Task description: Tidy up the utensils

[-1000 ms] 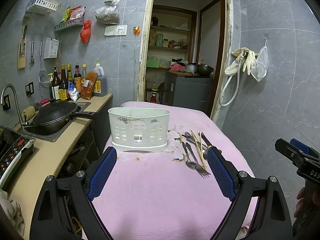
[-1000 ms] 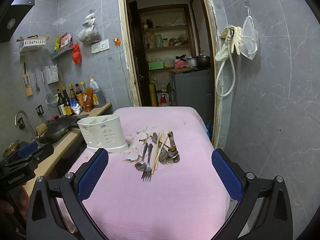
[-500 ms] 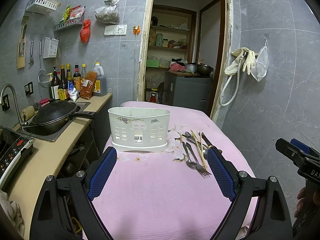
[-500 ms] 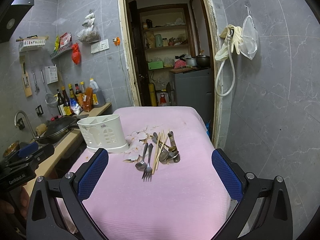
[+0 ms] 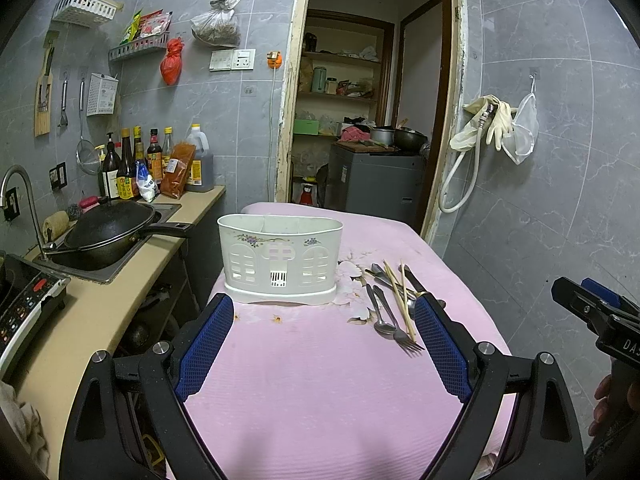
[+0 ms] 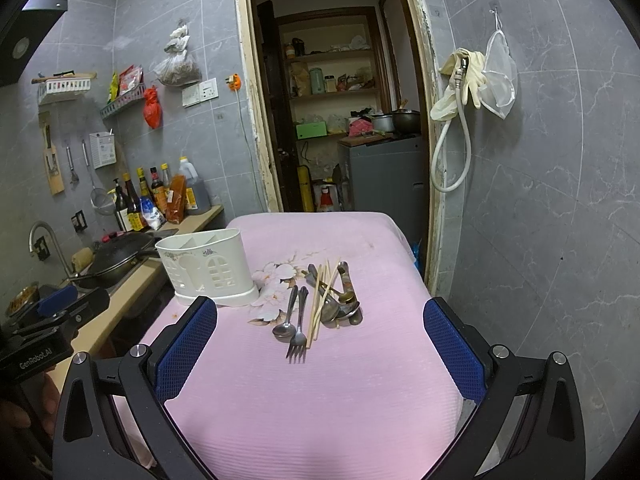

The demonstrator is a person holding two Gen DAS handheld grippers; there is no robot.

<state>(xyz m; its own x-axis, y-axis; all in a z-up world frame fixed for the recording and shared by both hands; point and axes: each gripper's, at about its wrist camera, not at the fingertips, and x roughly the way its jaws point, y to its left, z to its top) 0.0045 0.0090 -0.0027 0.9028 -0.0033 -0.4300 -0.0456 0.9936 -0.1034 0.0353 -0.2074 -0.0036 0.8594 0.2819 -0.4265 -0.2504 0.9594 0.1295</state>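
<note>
A white plastic utensil holder (image 5: 280, 264) with compartments stands on the pink tablecloth (image 5: 320, 380); it also shows in the right wrist view (image 6: 208, 270). To its right lies a loose pile of utensils: a spoon (image 6: 286, 314), a fork (image 6: 298, 334), wooden chopsticks (image 6: 322, 296) and more metal cutlery (image 6: 344, 300). The pile shows in the left wrist view (image 5: 394, 304) too. My left gripper (image 5: 324, 344) is open and empty, above the near table. My right gripper (image 6: 320, 348) is open and empty, short of the pile.
A counter on the left holds a black wok (image 5: 108, 232) in the sink, sauce bottles (image 5: 132, 164) and an induction cooker (image 5: 24, 300). A doorway (image 5: 368, 120) lies behind the table. A grey tiled wall with a hose and gloves (image 5: 488, 128) is on the right.
</note>
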